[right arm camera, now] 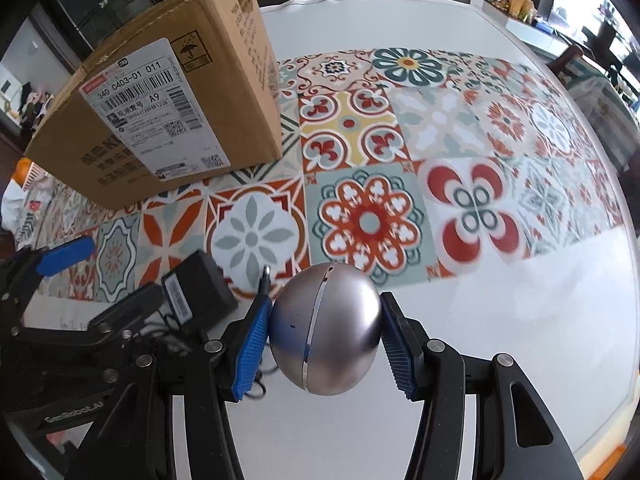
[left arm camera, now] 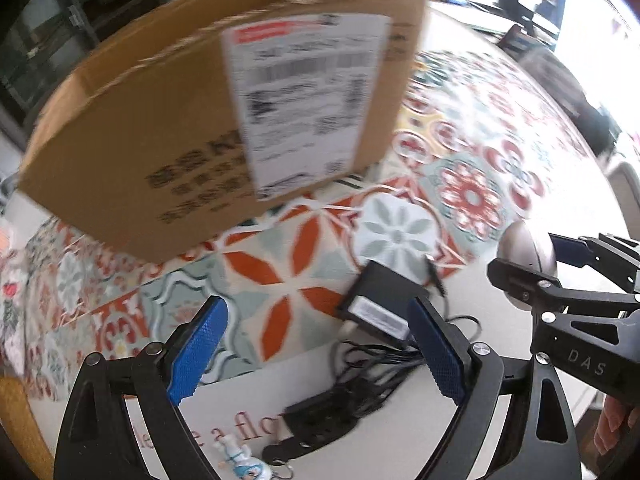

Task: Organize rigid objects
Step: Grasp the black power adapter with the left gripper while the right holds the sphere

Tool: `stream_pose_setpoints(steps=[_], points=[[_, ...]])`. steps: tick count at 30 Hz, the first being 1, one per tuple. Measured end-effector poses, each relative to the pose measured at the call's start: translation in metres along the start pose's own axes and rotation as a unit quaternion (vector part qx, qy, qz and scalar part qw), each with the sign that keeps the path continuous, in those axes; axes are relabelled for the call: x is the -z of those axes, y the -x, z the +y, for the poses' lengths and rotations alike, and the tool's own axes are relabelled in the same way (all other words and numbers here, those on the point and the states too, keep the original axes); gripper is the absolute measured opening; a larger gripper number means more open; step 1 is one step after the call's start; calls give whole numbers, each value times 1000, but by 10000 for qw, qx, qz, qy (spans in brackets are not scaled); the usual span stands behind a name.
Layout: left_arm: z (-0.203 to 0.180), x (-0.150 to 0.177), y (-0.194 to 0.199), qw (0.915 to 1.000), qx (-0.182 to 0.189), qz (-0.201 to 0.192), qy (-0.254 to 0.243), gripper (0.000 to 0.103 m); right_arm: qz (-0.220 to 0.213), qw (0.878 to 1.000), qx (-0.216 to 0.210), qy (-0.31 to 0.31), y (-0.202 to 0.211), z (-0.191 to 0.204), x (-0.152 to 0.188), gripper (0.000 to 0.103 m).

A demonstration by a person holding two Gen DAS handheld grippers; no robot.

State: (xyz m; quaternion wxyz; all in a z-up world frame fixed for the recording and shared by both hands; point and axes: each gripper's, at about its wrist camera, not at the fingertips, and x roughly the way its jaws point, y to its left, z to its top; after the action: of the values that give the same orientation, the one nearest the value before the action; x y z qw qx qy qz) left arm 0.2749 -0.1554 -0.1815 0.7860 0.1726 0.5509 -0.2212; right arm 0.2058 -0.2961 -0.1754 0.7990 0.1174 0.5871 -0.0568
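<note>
Pinching the silver ball (right arm camera: 325,330), right gripper (right arm camera: 324,334) hasn't boxed it; left gripper (left arm camera: 316,354) spread, black adapter (left arm camera: 378,304) remains near carton (right arm camera: 160,92).

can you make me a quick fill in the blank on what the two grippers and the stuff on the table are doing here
1. The right gripper is shut on a silver ____.
2. The left gripper is ____ and holds nothing.
3. The black power adapter lies on the table to the ____ of the right gripper.
4. The white shipping label is stuck on the ____ box.

Missing words: ball; open; left; cardboard
</note>
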Motion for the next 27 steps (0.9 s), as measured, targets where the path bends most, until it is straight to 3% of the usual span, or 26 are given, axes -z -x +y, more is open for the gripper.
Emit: stream_pose_setpoints(steps=[6, 15, 19, 27], points=[[-24, -1, -13, 9985, 291, 266, -372, 89, 189, 9996, 66, -195, -9, -14, 10, 54], [-31, -2, -44, 9963, 487, 625, -348, 81, 368, 9990, 62, -266, -24, -20, 14, 54], [-35, -4, -55, 9952, 551, 762, -276, 65, 427, 9988, 40, -253, -29, -20, 15, 54], [-29, 7, -46, 9966, 557, 582, -168, 62, 394, 9991, 25, -180, -28, -18, 13, 54]])
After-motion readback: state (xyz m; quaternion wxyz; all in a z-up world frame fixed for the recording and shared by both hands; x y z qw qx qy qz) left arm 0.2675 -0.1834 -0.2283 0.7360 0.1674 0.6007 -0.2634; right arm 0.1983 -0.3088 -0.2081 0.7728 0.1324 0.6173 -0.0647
